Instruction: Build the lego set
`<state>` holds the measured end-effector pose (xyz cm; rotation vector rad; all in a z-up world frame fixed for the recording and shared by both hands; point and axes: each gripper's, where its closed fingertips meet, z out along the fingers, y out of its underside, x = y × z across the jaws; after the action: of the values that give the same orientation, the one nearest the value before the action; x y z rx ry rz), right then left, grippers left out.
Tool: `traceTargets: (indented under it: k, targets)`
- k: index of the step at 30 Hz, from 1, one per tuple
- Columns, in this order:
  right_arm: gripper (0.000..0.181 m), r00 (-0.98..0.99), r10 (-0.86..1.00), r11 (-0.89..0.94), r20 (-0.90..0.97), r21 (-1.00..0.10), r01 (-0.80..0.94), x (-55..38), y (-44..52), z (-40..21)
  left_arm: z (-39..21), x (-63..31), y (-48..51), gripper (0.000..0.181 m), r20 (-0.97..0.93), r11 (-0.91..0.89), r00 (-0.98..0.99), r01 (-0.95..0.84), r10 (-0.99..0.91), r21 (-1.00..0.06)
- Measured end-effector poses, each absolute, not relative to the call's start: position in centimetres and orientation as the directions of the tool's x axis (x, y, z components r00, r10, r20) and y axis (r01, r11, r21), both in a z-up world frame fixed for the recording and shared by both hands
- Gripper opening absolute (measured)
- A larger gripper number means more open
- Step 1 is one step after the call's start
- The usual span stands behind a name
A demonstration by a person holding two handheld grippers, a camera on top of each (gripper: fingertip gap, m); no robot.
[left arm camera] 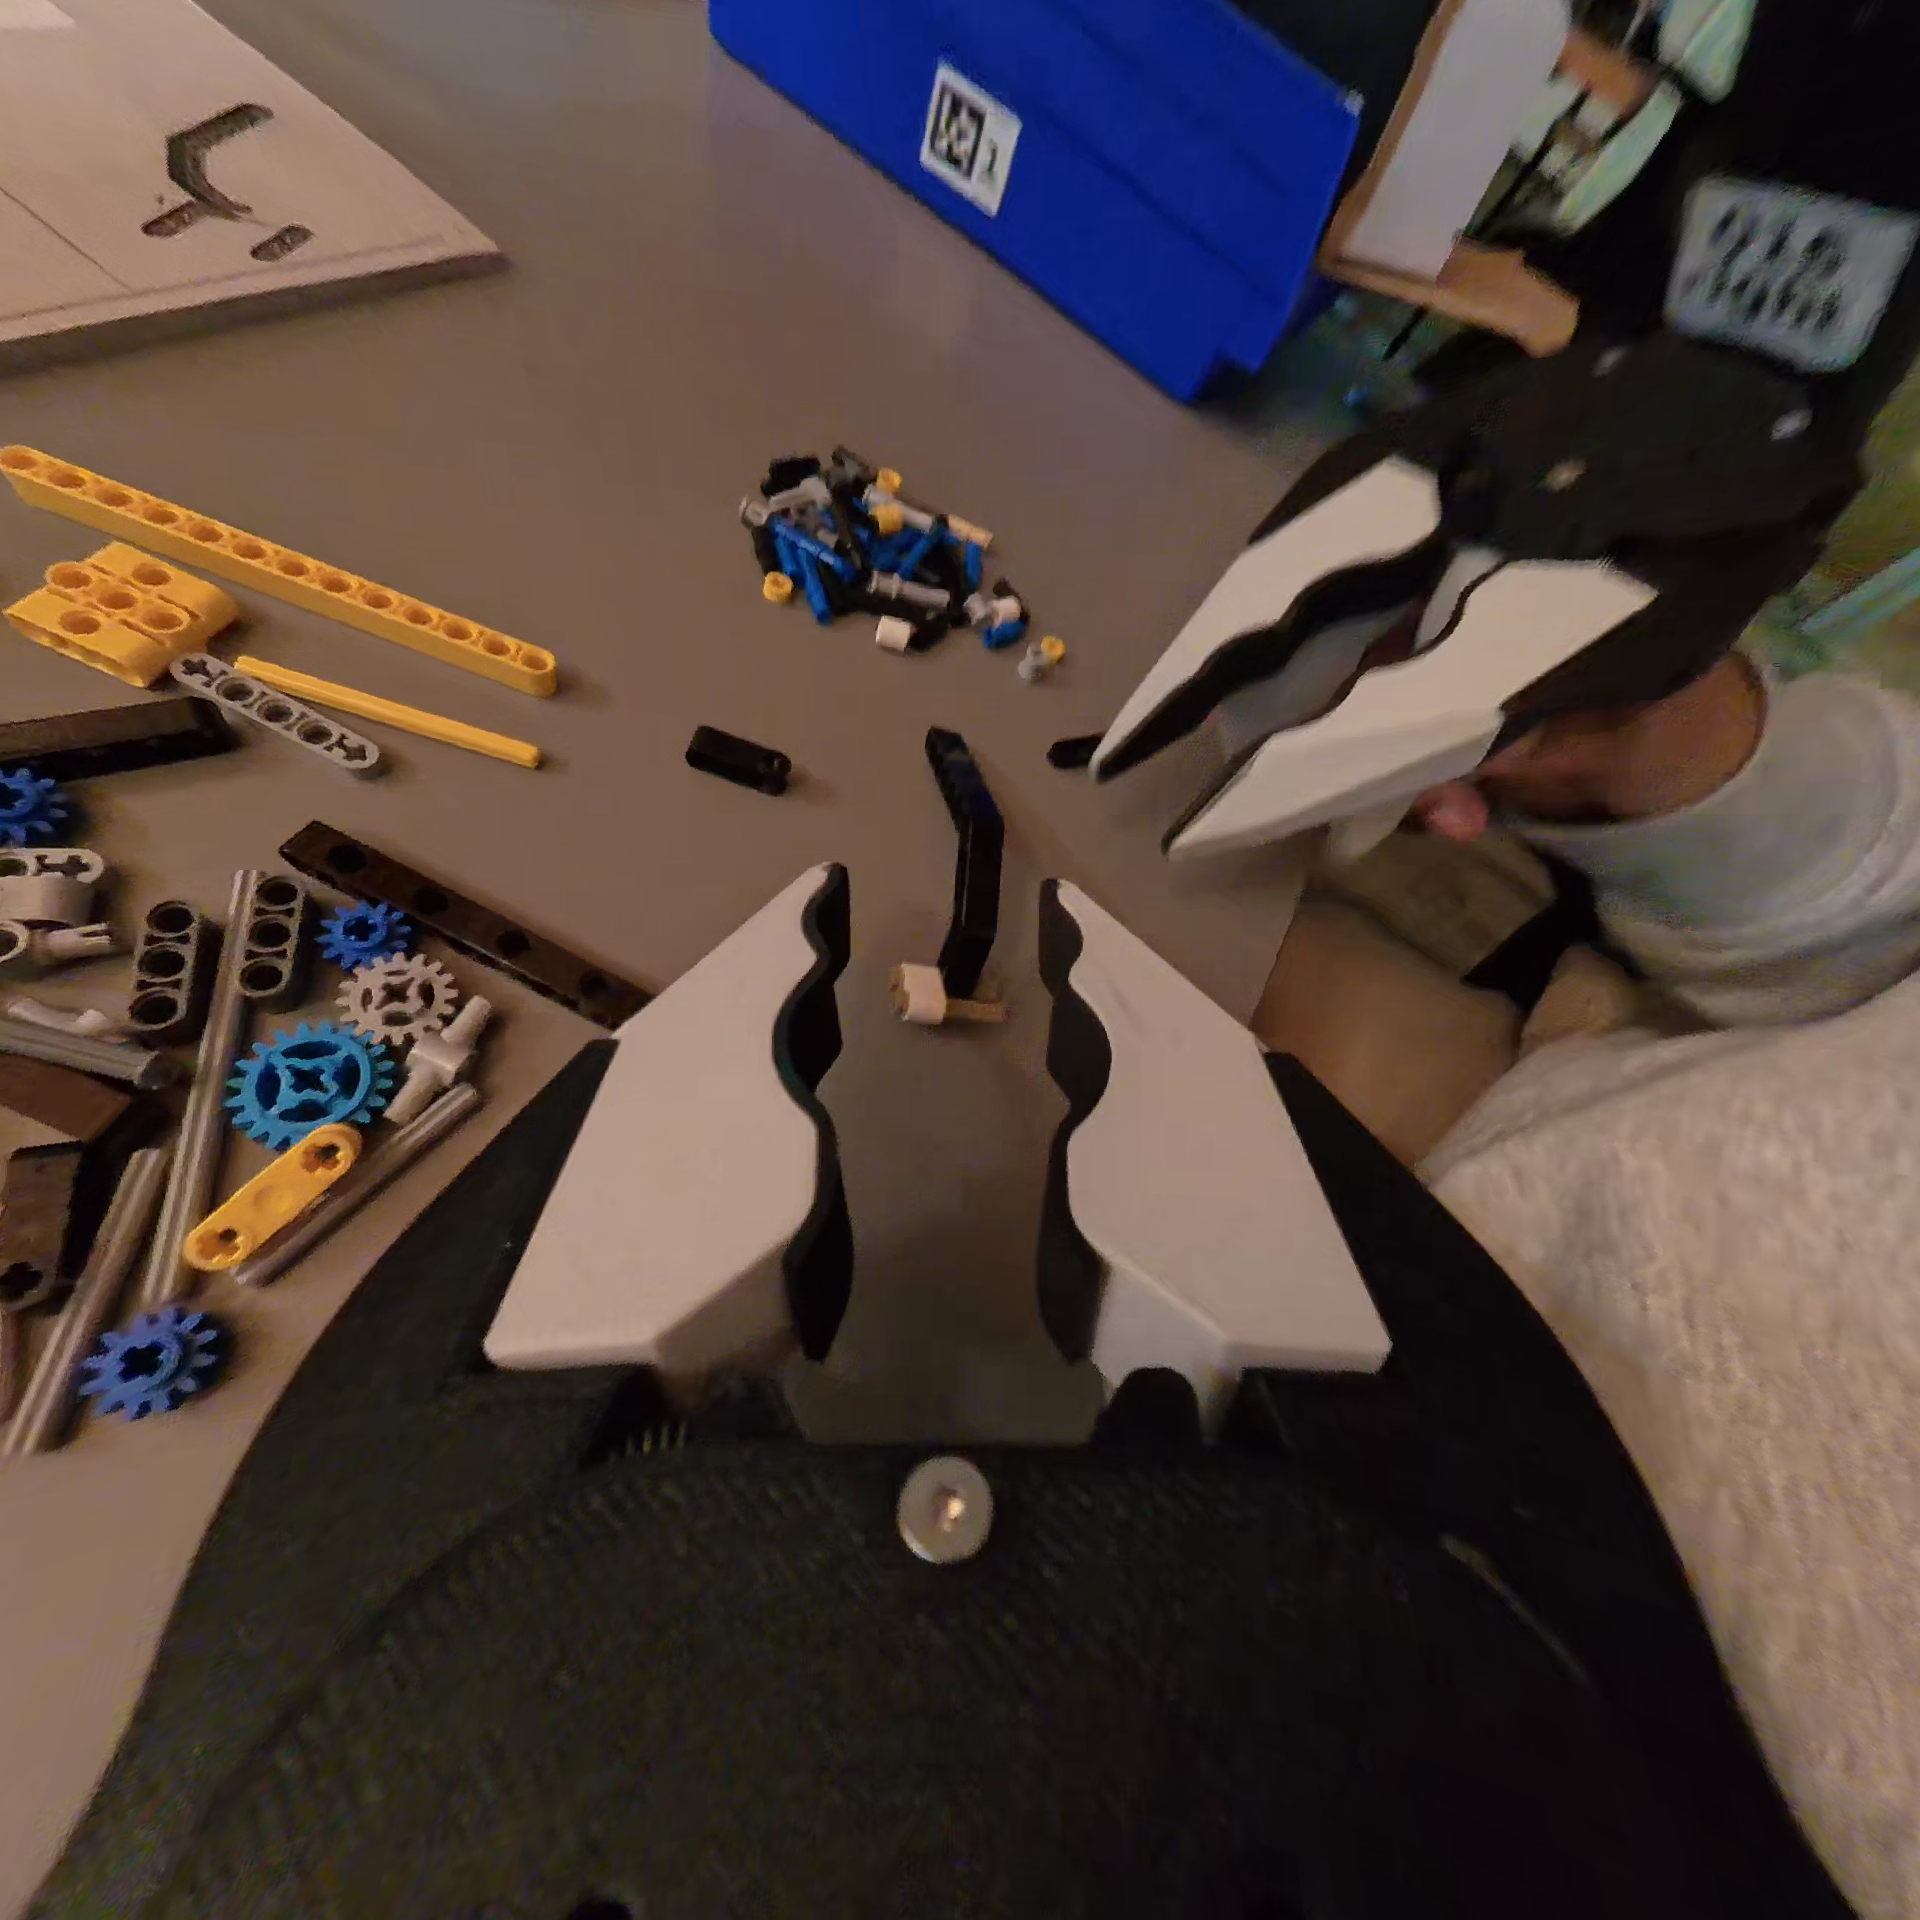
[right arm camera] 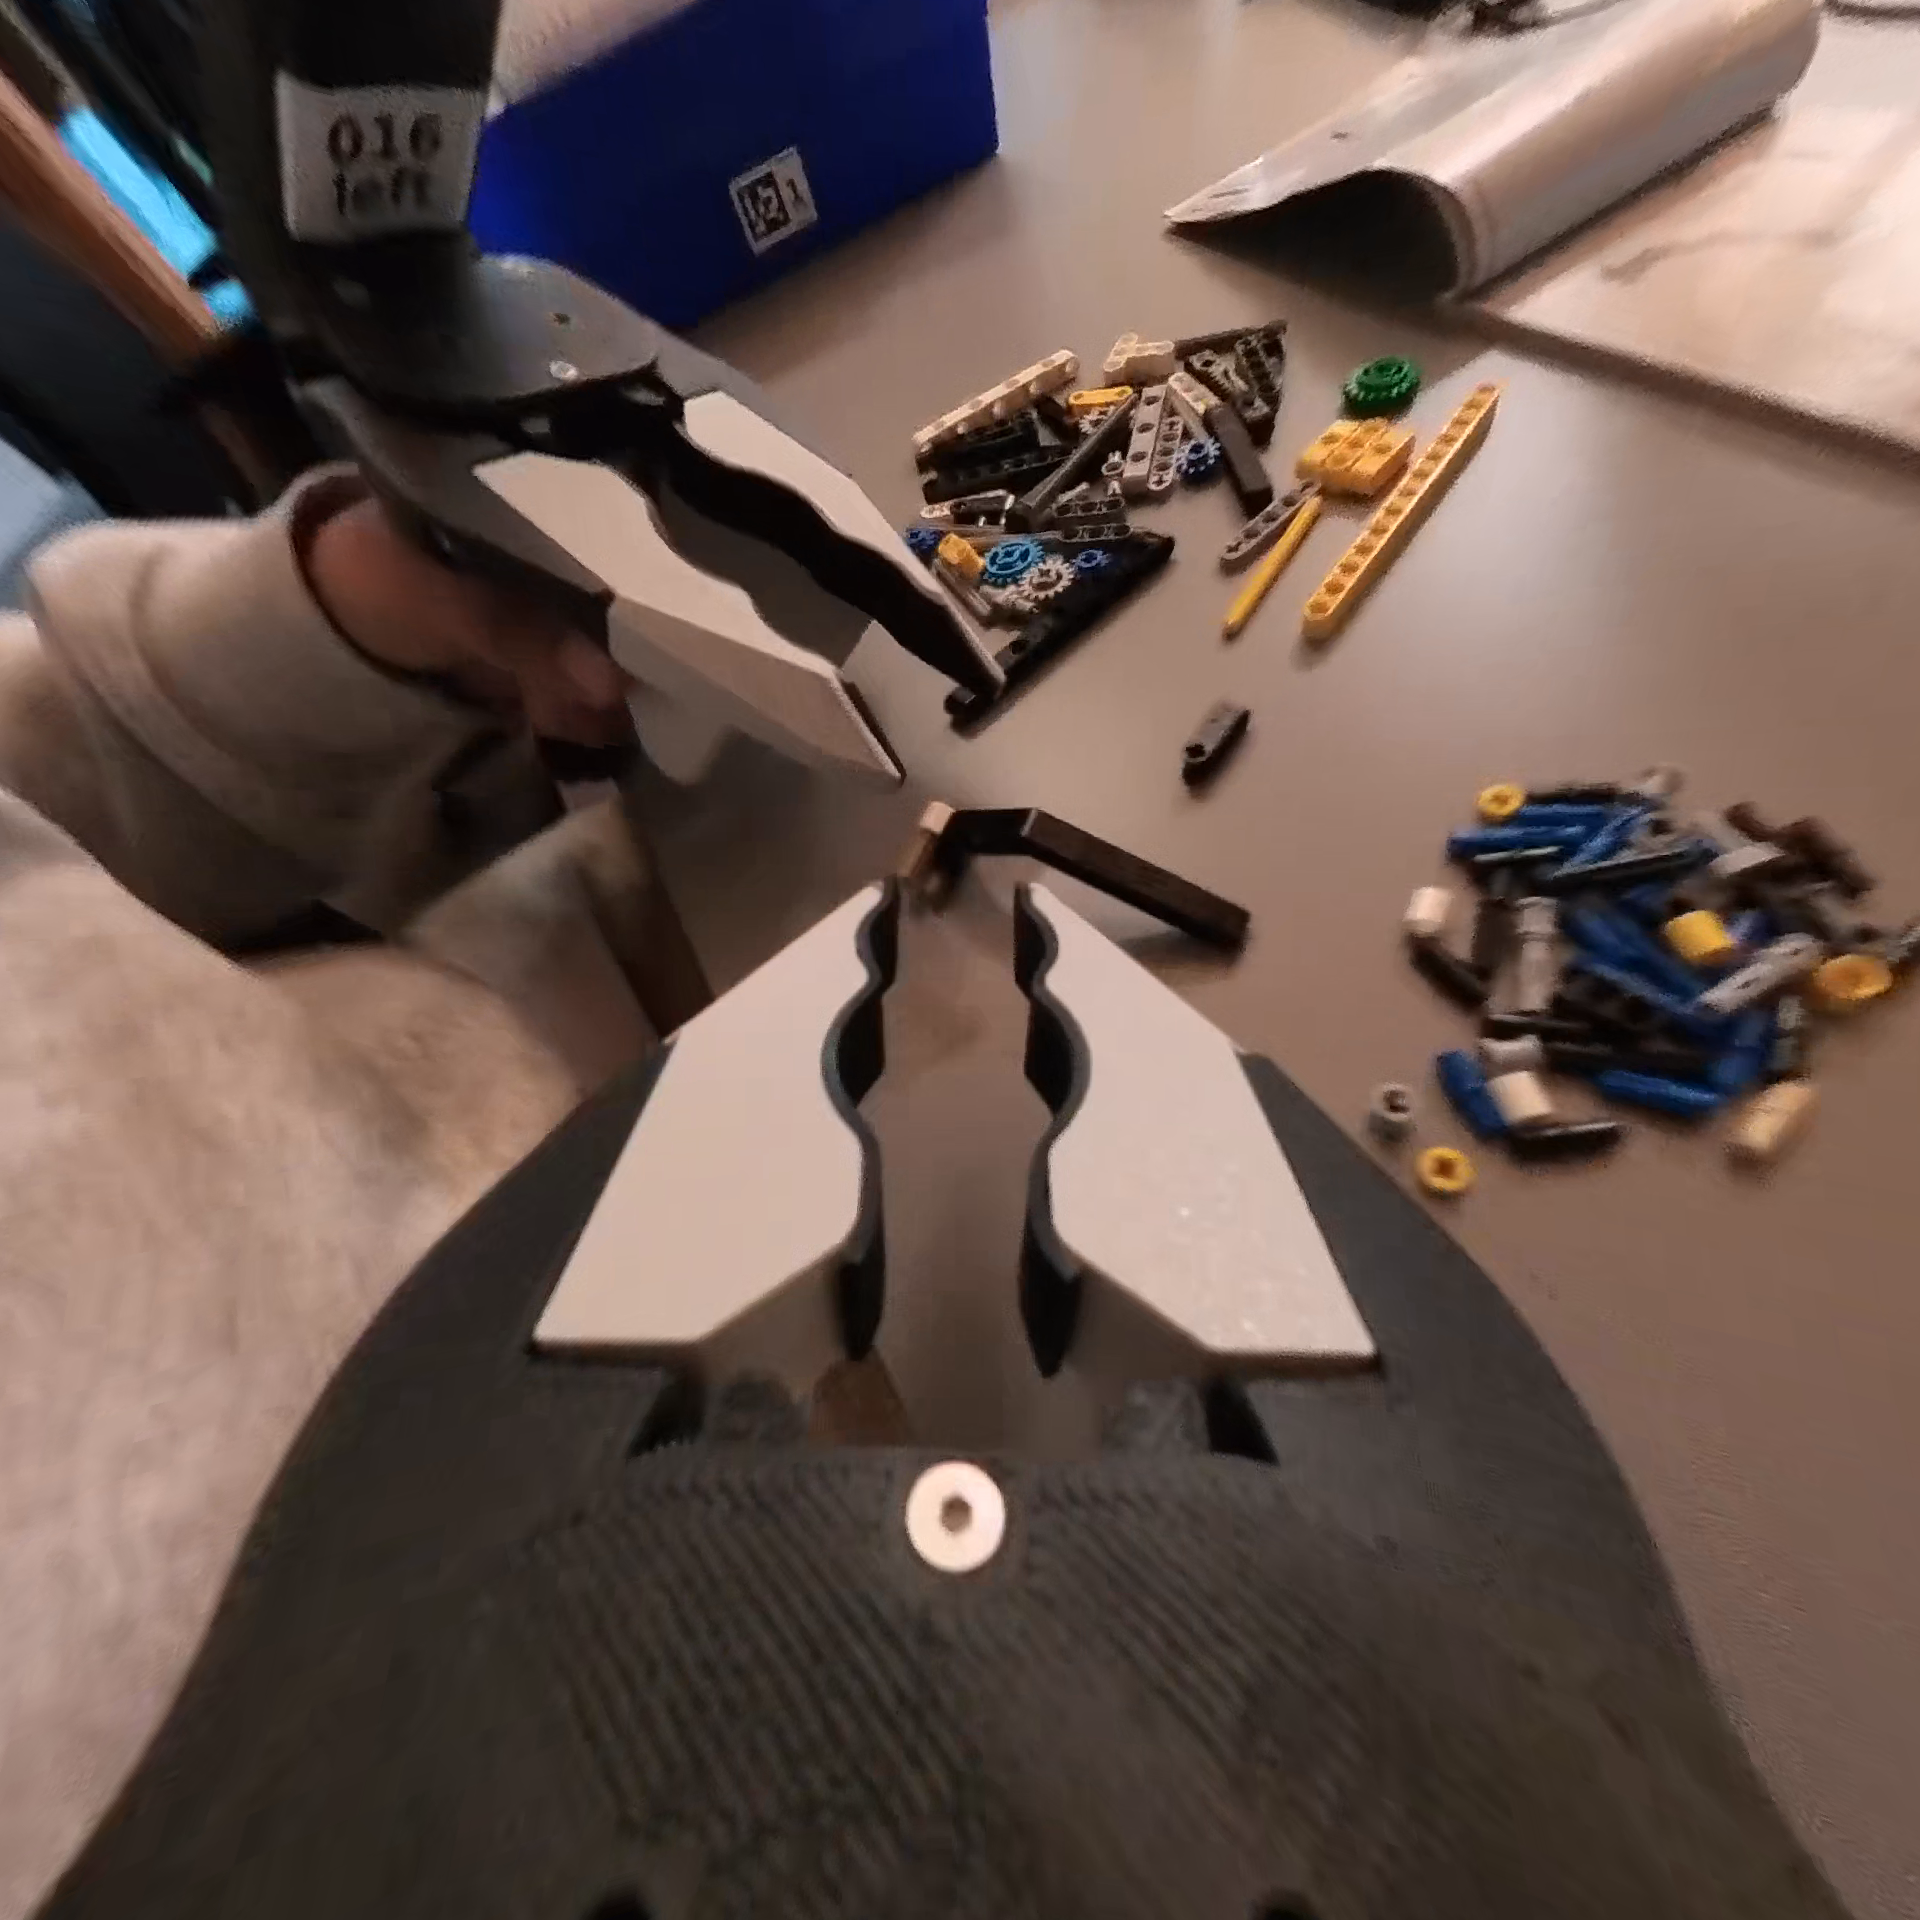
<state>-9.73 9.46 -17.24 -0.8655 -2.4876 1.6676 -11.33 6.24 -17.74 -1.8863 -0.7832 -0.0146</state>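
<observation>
A black bent beam [left arm camera: 971, 862] with a tan pin and bush [left arm camera: 923, 994] at its near end lies on the grey table [left arm camera: 644, 395]. My left gripper [left arm camera: 943, 883] is open and empty, just short of the pin end, with the beam lying in line with the gap between its fingers. My right gripper [right arm camera: 956, 891] is open and empty, its tips close to the tan pin [right arm camera: 928, 844] of the same beam [right arm camera: 1122, 875]. Each gripper shows in the other view: the right [left arm camera: 1138, 810] and the left [right arm camera: 935, 727], both with jaws apart.
A pile of small blue, black and yellow pins [left arm camera: 883, 551] [right arm camera: 1642, 966] lies beyond the beam. A short black connector [left arm camera: 738, 758], a long yellow beam [left arm camera: 281, 566], gears [left arm camera: 312, 1081] and grey axles lie left. A blue bin [left arm camera: 1039, 156] and an open booklet [left arm camera: 208, 156] lie farther back. The gap from one gripper's tips to the other's is roughly 4 cm.
</observation>
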Motion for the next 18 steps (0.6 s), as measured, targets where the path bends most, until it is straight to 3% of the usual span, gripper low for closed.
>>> traceTargets:
  k: [7,13,18]
  targets:
    - [0.036,-0.724,0.527,0.214,-0.445,-0.754,0.62,-10.1,8.4,-19.6,-18.1,-10.9,6.7,0.028,0.396,-0.24,0.777,0.556,0.49,-0.795]
    - [0.015,-0.655,0.502,0.13,-0.564,-0.7,0.702,-10.7,7.2,-19.3,-18.9,-10.4,7.3,0.008,0.488,-0.227,0.738,0.633,0.466,-0.74]
    - [0.009,-0.64,0.459,0.079,-0.617,-0.689,0.721,-10.7,6.5,-18.6,-18.4,-10.5,6.9,0.005,0.563,-0.159,0.705,0.674,0.432,-0.722]
